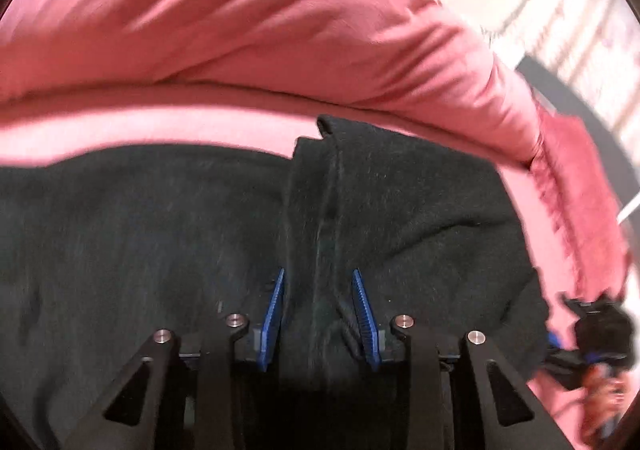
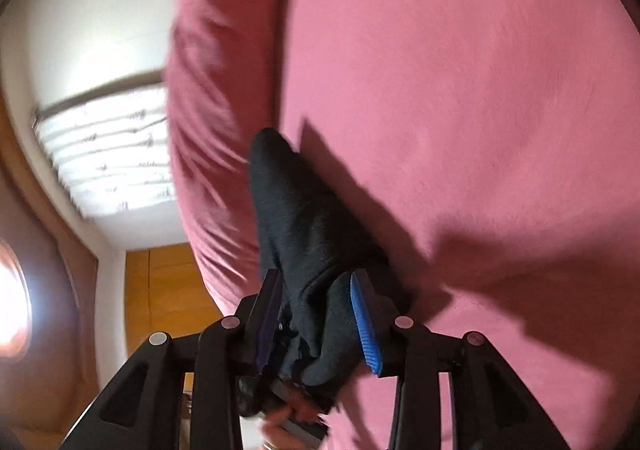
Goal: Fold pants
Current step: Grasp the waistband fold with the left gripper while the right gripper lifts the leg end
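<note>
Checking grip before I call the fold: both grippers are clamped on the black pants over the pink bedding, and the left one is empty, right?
Not quite: the left gripper is not empty. The left wrist view shows a ridge of the black pants pinched between its blue pads. The right gripper also holds them over the pink bedding.

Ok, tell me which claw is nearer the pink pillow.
Hard to call. The left claw grips the black pants with the pink pillow ahead; the right claw also grips pants, pillow directly beside its bunch.
</note>
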The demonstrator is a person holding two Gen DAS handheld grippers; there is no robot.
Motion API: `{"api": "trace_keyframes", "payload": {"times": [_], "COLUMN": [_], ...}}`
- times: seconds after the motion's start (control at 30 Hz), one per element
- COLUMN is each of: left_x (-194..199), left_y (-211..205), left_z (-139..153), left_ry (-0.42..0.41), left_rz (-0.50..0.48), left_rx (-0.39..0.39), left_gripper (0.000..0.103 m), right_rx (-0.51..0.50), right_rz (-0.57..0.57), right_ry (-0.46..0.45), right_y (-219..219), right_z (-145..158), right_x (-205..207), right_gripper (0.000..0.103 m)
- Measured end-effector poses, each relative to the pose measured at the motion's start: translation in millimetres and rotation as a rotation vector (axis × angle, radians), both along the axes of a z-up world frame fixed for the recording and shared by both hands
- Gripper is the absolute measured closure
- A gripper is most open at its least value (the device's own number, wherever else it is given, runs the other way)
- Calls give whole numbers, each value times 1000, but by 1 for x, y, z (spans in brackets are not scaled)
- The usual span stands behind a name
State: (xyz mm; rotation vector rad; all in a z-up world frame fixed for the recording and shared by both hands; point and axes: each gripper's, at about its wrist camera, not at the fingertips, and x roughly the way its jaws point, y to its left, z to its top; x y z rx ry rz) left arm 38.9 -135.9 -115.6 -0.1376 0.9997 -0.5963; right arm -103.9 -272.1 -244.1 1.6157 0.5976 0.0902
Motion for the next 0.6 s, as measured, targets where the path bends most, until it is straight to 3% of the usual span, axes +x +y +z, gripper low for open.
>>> {"api": "trace_keyframes", "payload": {"times": [0.13,0.2,0.3,0.43,0.5,0.57,0.6], "left_x": [-15,-17,-4,13,14,10,7], "left_y": [26,31,25,5,0,-6,-12], "left_z": [3,12,16,-1,-1,4,4], "left_ry": [17,-15,-7,121,116,79,53], "left_rz": [27,43,33,-9,1,-17,-36], "left_rx": [-128,-152,-128,-76,-67,-35,24], "left_gripper": [60,57,52,49,46,44,46], "right_rx": [182,293,291,313,301,261,224], "right_rz": [-76,-145,-162,-242,-272,-297,-300], "right_ry": [-29,-61,-82,-54,-30,-27,-39], "right_y": [4,5,6,9,12,18,21], "right_z": [-33,-47,-50,-50,-48,-46,-39], "right_x": [7,4,-3,-6,-4,-8,-12], "right_gripper": [67,67,72,72,90,91,92]}}
